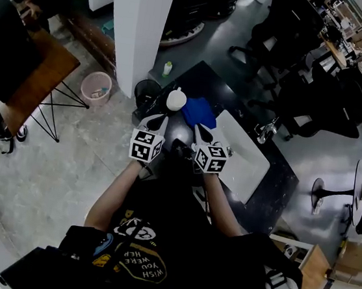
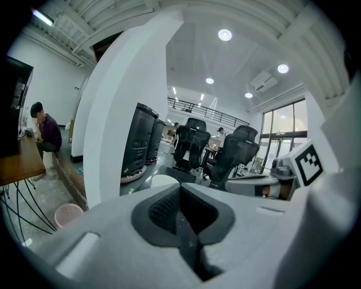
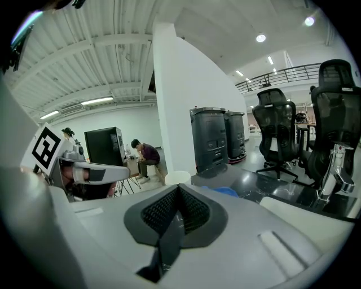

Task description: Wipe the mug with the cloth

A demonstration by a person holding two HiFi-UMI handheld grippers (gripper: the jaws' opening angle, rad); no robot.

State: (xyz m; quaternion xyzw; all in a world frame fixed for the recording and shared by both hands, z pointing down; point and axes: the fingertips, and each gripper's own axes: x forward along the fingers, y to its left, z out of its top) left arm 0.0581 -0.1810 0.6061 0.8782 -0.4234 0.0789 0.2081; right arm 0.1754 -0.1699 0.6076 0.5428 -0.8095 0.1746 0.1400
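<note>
left hand-held gripper [image 1: 153,121]: jaws pressed together, empty | right hand-held gripper [image 1: 202,134]: pressed together, empty | mug [image 1: 176,99]: frame centre on dark surface [image 1: 205,81], just above left one | cloth [image 1: 199,112]: just right of mug, above right one, nearer it

Black counter [image 1: 208,84]: white mug [image 1: 176,99], blue cloth [image 1: 200,112], basin [image 1: 244,156].

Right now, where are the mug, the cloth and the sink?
mug [image 1: 176,100], head view, on its white side wall.
cloth [image 1: 200,112], head view, middle of the blue bundle.
sink [image 1: 244,156], head view, bare white basin floor.
</note>
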